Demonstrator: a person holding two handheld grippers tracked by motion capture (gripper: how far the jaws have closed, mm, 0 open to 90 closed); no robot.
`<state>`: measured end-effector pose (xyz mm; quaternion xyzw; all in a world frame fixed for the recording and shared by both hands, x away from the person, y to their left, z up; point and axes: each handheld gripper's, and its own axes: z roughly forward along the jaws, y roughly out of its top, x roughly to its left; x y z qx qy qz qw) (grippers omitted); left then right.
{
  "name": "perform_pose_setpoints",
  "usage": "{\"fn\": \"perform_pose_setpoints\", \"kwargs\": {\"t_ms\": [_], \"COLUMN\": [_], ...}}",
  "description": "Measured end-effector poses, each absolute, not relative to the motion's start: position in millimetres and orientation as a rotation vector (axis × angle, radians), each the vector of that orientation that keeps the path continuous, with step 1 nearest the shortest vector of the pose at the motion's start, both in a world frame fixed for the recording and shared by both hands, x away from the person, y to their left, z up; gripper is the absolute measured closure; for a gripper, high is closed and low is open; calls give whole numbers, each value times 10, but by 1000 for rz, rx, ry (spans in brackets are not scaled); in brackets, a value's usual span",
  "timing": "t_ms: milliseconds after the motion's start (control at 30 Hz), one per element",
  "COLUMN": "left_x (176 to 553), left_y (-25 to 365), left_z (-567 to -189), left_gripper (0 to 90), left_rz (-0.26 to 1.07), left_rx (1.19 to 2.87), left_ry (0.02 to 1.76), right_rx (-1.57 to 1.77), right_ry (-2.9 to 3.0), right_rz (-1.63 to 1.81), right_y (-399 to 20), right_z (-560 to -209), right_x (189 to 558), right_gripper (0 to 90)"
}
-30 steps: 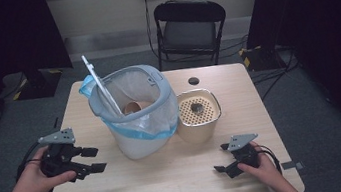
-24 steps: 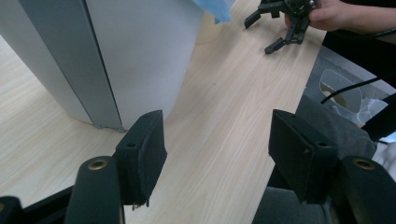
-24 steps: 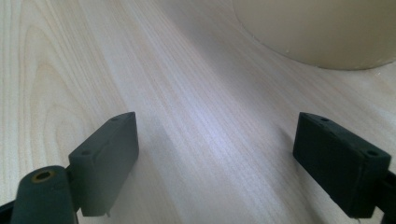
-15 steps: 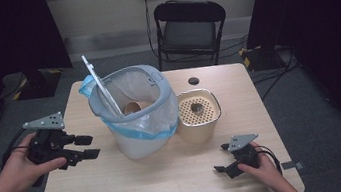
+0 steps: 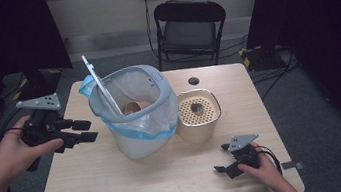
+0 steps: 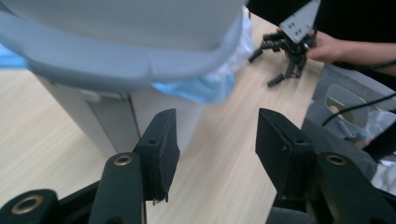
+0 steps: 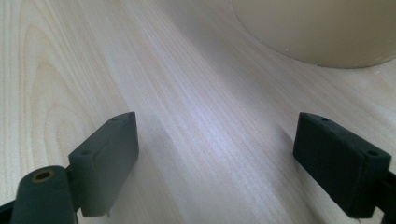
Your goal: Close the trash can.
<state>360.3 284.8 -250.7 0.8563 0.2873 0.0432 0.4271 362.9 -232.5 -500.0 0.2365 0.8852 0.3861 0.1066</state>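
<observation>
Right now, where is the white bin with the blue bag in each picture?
High view: the white bin stands mid-table, left of the beige perforated canister.
Left gripper view: it sits at upper left, beyond the jaws.
Right gripper view: not in it.
Shared landmark: the wooden table, also and.

The pale, matt wood-grain surface (image 5: 95, 187) carries a smooth grey plastic bin (image 5: 135, 113), lined with thin, crinkled blue plastic film (image 6: 196, 88). Just beside the bin stands a cream canister with a perforated top (image 5: 199, 114), satin in finish. The black hand-held gripper pads (image 7: 105, 158) look matt and rubbery.
</observation>
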Motion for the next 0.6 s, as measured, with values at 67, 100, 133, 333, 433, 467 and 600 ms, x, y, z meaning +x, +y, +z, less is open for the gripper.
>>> {"fn": "perform_pose_setpoints", "kwargs": {"t_ms": [67,100,133,333,433,467,600], "left_x": [3623,3634,3645,3716,3747,3758,3798], "left_y": [2862,2865,2865,2840,2812,2798,2753], "left_z": [-2448,-2426,-2402,-2307,-2265,-2257,-2243], "left_gripper": [519,527,539,610,651,665,700], "left_rz": [112,108,117,138,146,144,150], "left_rx": [2116,2104,2104,2093,2093,2090,2067], "left_ry": [720,730,739,748,745,750,752], "right_rx": [697,698,699,700,701,700,700], "right_ry": [2607,2606,2605,2604,2607,2607,2607], "right_rz": [1137,1137,1136,1136,1136,1135,1135], "right_y": [-2325,-2325,-2325,-2325,-2325,-2326,-2326], "right_z": [-5000,-5000,-5000,-5000,-5000,-5000,-5000], "right_x": [3628,3628,3627,3622,3622,3623,3622], "right_gripper": [136,136,136,135,135,136,136]}}
